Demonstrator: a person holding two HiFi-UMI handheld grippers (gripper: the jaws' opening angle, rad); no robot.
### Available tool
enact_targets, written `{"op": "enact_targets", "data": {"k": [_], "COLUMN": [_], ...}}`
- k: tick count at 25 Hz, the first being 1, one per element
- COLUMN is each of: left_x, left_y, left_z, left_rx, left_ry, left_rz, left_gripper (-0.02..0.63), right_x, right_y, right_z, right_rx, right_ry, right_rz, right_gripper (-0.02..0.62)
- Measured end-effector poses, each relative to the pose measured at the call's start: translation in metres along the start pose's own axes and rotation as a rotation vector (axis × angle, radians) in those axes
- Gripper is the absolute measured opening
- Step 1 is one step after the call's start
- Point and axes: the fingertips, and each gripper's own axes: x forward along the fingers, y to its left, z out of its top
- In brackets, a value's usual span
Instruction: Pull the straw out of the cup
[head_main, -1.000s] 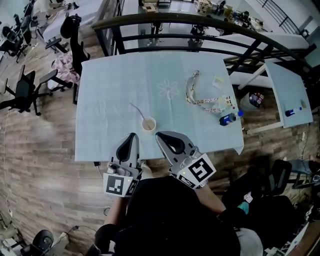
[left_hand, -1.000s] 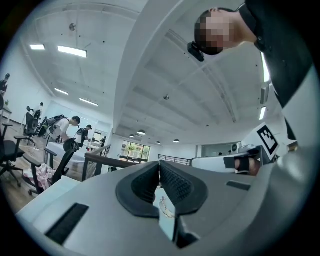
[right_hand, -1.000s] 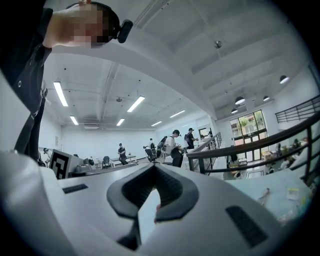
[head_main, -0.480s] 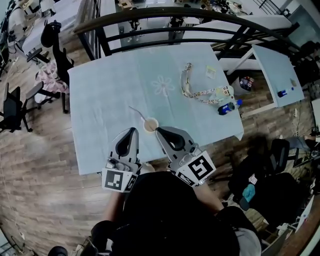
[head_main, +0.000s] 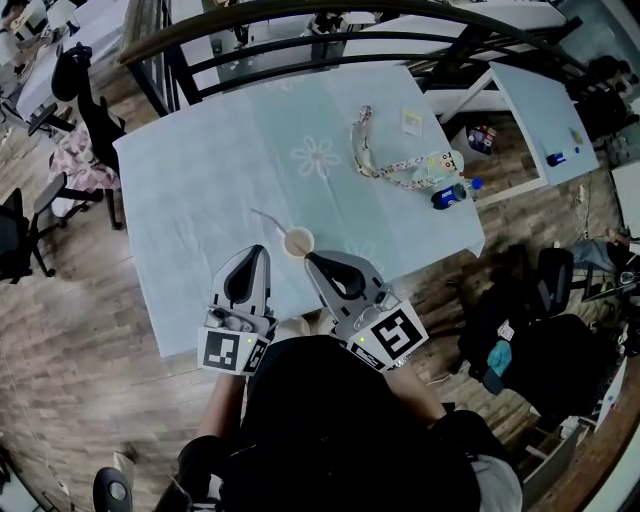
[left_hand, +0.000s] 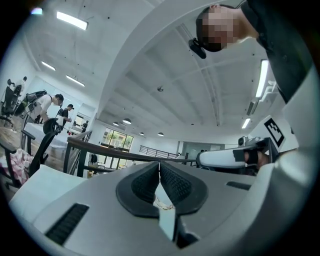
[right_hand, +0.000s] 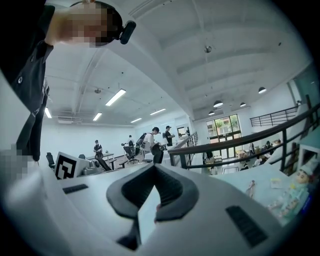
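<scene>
A small paper cup (head_main: 298, 242) stands near the front edge of the light blue table (head_main: 200, 190). A thin white straw (head_main: 270, 222) leans out of it toward the far left. My left gripper (head_main: 256, 250) is shut and empty, with its tip just left of the cup. My right gripper (head_main: 309, 258) is also shut and empty, and its tip is close to the cup's near right side. In the left gripper view the left gripper (left_hand: 159, 164) shows its pads pressed together. The right gripper (right_hand: 154, 167) shows its tips meeting in the right gripper view.
A patterned lanyard with a small doll (head_main: 405, 170), a blue bottle (head_main: 448, 196) and a white card (head_main: 411, 122) lie at the table's right side. A dark railing (head_main: 330, 45) runs behind the table. Office chairs (head_main: 75, 100) stand at the left, a side table (head_main: 545, 110) at the right.
Both grippers have moved forward over the table's front edge and closer to the cup, staying shut. The cup and straw have not moved on the table.
</scene>
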Motion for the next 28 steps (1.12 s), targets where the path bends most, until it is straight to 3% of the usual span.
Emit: {"op": "enact_targets", "data": {"k": [13, 28], "left_x": [0.032, 0.050], "left_y": [0.026, 0.068], "left_z": [-0.049, -0.148], "left_rx": [-0.047, -0.185], "left_ry": [0.113, 0.279], "left_rz": [0.095, 0.168], "left_gripper": [0.015, 0.018], "right_x": [0.024, 0.047], "right_y": [-0.040, -0.064], "right_z": [0.005, 0.002], "right_rx": [0.013, 0.001], "right_ry": [0.039, 0.088], "right_rz": [0.050, 0.084], "right_gripper": [0.009, 0.008]}}
